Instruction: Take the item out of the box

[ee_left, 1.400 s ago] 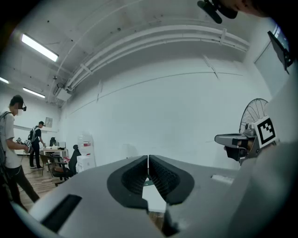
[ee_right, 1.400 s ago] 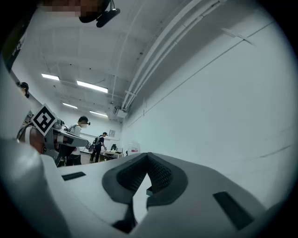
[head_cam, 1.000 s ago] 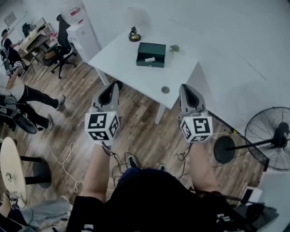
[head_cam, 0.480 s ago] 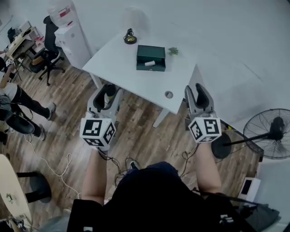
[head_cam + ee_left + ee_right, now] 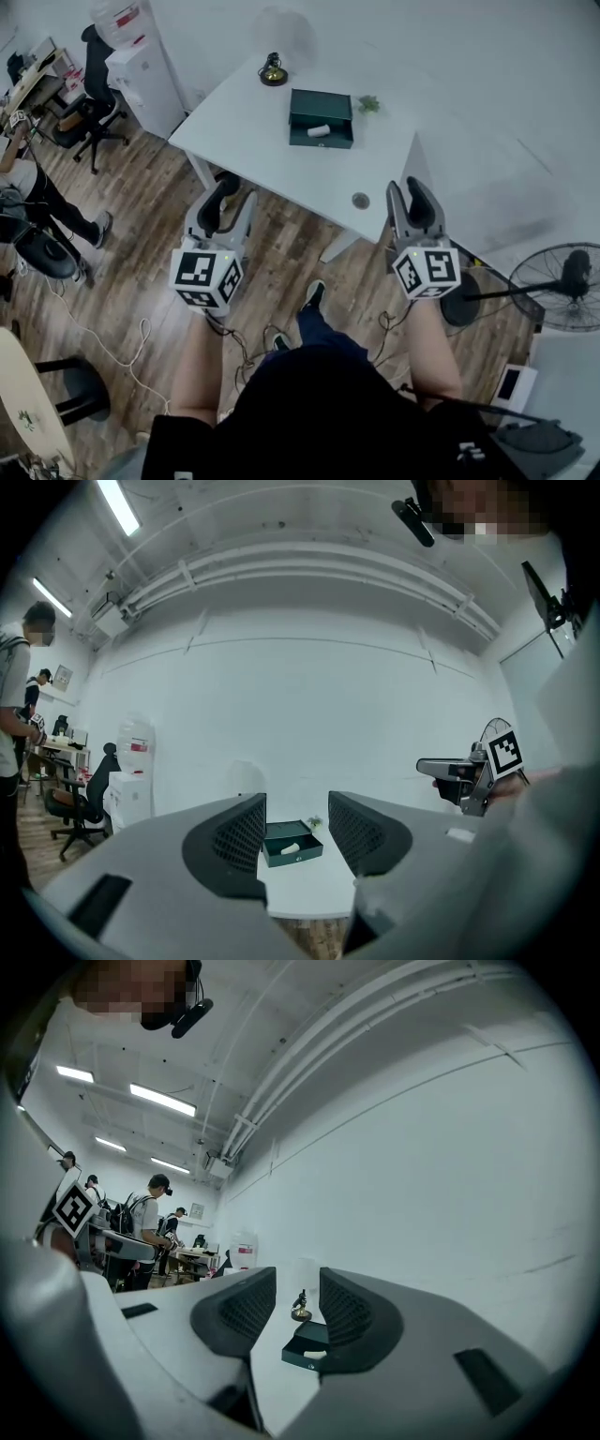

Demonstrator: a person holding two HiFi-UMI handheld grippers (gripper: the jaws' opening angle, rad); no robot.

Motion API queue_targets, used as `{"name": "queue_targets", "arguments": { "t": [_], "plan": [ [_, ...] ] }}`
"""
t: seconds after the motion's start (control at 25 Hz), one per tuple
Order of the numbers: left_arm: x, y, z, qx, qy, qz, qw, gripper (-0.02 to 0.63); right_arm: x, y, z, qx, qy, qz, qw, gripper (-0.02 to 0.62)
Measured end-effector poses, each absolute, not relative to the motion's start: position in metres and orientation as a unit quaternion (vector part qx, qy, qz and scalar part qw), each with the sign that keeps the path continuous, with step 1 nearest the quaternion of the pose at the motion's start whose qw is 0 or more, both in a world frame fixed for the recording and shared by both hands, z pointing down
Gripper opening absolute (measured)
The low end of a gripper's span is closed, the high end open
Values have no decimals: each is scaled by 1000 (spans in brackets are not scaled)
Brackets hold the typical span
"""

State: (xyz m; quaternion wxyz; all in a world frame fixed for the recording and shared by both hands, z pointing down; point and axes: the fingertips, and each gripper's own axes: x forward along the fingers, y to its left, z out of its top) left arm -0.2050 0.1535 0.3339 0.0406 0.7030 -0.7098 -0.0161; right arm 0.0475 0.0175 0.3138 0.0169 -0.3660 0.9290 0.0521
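The step in hand looks like the approach. The left hand-held gripper (image 5: 232, 192) and the right hand-held gripper (image 5: 405, 192) are both held level, short of the counter (image 5: 253, 141) and well apart from the box (image 5: 321, 118). The left jaws have just been opening and the right pair has just swung open and eased back in a little. Both stand apart with nothing between them.

The dark green box lies open near the far edge of the counter. The item (image 5: 319, 130) rests inside it, a small pale piece, perhaps a roll, though it is too small to tell.

To do this well, step close enough that neither arm has to stretch. One gripper could steady the box wall while the other comes down over the item from above. The jaws should be lined across its short side, so that the pads close on the item and not on the box rim.

The counter is white and mostly bare, with a small dark figurine (image 5: 273, 71) at its far corner. A little green sprig (image 5: 368, 103) sits just beside the box, and a round cable hole (image 5: 361, 200) near the front edge. Around it are a wooden floor (image 5: 141, 234) with loose cables, a standing fan (image 5: 553, 286) at the right, a water dispenser (image 5: 141, 66), an office chair (image 5: 89, 103) and other people at the left
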Motion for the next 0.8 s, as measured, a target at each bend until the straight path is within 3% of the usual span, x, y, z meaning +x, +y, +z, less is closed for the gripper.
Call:
{"name": "queue_targets", "arguments": {
  "t": [0.44,0.8],
  "plan": [
    [-238,44,350,688,-723,41,46,202,-15,-104,346,-331,943,6,37,141],
    [-230,-63,383,696,-710,81,71,201,-17,-195,371,-330,944,6,20,133]
  ]
}}
